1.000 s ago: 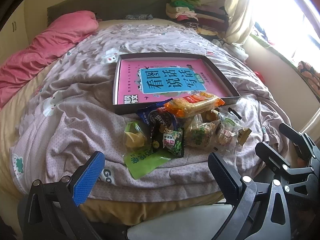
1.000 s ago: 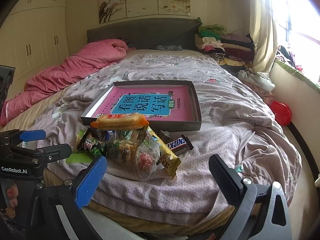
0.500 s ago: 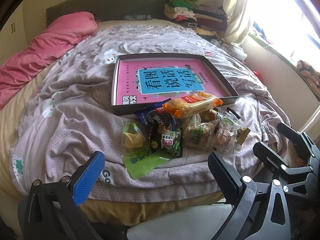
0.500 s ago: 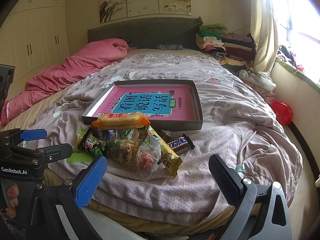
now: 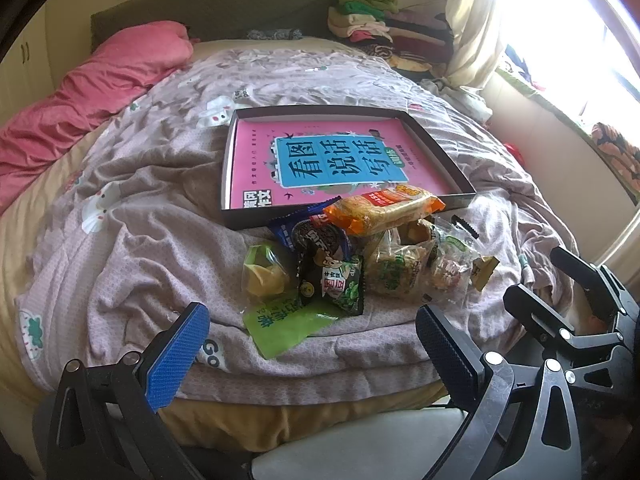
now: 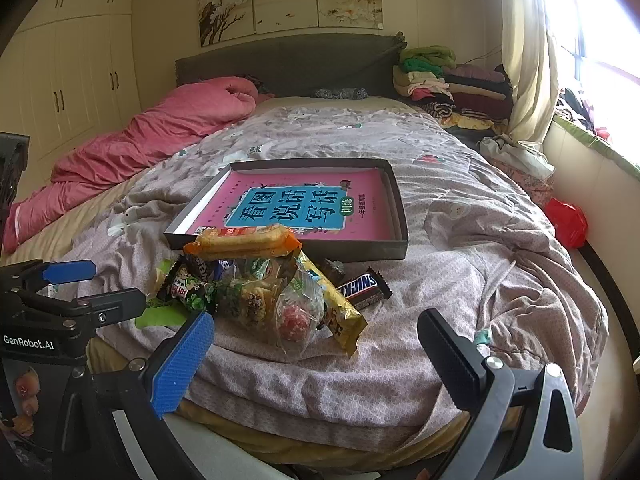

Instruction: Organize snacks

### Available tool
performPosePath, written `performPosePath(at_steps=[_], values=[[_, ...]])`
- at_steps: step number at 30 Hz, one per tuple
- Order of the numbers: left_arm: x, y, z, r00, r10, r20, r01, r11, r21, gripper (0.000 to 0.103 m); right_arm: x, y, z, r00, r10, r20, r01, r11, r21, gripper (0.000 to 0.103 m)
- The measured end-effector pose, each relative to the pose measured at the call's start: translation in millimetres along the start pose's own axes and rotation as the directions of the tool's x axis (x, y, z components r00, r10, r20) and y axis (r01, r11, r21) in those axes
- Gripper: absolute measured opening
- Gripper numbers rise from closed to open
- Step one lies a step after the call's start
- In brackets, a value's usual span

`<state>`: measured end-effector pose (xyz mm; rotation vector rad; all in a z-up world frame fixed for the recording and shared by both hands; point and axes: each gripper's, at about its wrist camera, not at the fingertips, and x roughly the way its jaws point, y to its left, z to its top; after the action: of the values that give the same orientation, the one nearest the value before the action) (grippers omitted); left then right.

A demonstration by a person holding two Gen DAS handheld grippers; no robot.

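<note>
Nothing is sorted yet — both the left gripper (image 5: 312, 344) and right gripper (image 6: 316, 344) hover with fingers spread before the snack pile (image 6: 260, 284) on the bed (image 6: 460, 280), so the next move is picking one packet for the far tray (image 6: 400, 216).

daylight from window (image 5: 576, 32) at right | glare blown out | fisheye-warped, dark corners

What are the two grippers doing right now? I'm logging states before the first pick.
Left gripper: open, holding nothing.
Right gripper: open, holding nothing.
</note>
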<state>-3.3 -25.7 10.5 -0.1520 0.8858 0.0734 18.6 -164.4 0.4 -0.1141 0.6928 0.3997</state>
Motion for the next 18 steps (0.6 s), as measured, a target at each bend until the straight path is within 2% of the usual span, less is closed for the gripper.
performPosePath(at_steps=[9, 18], values=[[2.0, 1.1, -0.3, 1.000, -0.017, -0.003, 0.017, 1.000, -0.007, 0.103, 4.7, -0.1, -0.6, 1.000, 0.020, -0.019, -0.020, 1.000, 0.006, 0.103], [2.9, 2.7, 7.2, 0.998, -0.059, 0.026, 0.058, 0.998, 0.022, 0.103, 17.2, -1.7, 0.2, 0.996, 0.067, -0.060, -0.065, 0.997, 0.044, 0.100]])
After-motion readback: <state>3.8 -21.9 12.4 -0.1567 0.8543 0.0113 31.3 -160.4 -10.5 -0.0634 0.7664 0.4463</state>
